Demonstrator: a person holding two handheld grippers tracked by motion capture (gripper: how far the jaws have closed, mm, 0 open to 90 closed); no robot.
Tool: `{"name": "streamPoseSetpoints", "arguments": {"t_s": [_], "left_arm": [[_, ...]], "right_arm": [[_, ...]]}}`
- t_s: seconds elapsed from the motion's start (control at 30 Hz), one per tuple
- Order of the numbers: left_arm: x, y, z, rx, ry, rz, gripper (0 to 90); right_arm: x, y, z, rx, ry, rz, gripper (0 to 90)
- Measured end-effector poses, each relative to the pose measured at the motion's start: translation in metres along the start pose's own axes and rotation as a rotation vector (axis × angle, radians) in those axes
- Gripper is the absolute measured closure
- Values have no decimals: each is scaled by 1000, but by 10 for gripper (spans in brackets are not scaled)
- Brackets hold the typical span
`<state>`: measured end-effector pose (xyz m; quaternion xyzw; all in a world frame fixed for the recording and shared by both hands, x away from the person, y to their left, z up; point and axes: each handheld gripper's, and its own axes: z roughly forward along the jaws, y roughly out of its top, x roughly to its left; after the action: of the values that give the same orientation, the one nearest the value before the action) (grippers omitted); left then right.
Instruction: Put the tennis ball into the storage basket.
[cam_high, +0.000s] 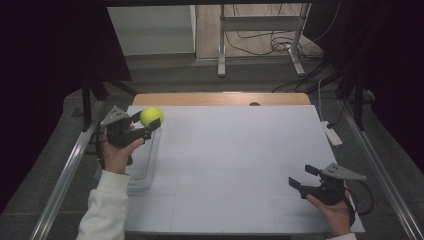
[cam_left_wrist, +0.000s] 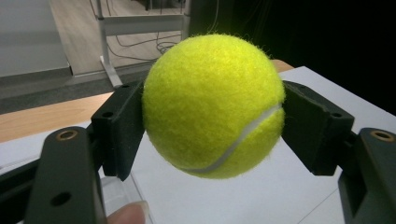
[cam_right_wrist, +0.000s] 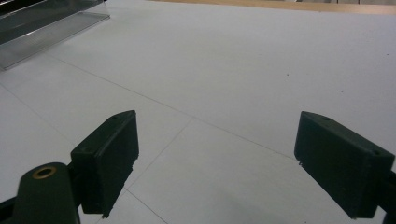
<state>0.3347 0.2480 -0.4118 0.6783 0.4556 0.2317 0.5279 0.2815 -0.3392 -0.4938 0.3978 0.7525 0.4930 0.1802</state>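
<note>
The left gripper (cam_high: 150, 123) is clamped on the tennis ball (cam_high: 151, 115), held in the air above the far end of the clear bin (cam_high: 145, 165). The lift looks done; the placing is still to come. The right gripper (cam_high: 303, 177) rests with jaws apart, well away from the bin, with the white table (cam_high: 235, 150) bare and roomy between them.

The ball (cam_left_wrist: 212, 105) looks fuzzy like felt — soft and matt. The box (cam_right_wrist: 51, 23) is clear shiny plastic, and the table (cam_high: 240, 150) is smooth, matt white.
</note>
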Motion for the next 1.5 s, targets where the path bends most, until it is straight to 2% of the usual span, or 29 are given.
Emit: {"name": "streamPoseSetpoints", "arguments": {"t_s": [0.6, 1.5], "left_arm": [[16, -2, -1, 1, 31, -30, 271], [42, -12, -1, 28, 128, -63, 271]], "right_arm": [[1, 0, 1, 1, 0, -4, 140], [1, 0, 1, 6, 0, -3, 140]]}}
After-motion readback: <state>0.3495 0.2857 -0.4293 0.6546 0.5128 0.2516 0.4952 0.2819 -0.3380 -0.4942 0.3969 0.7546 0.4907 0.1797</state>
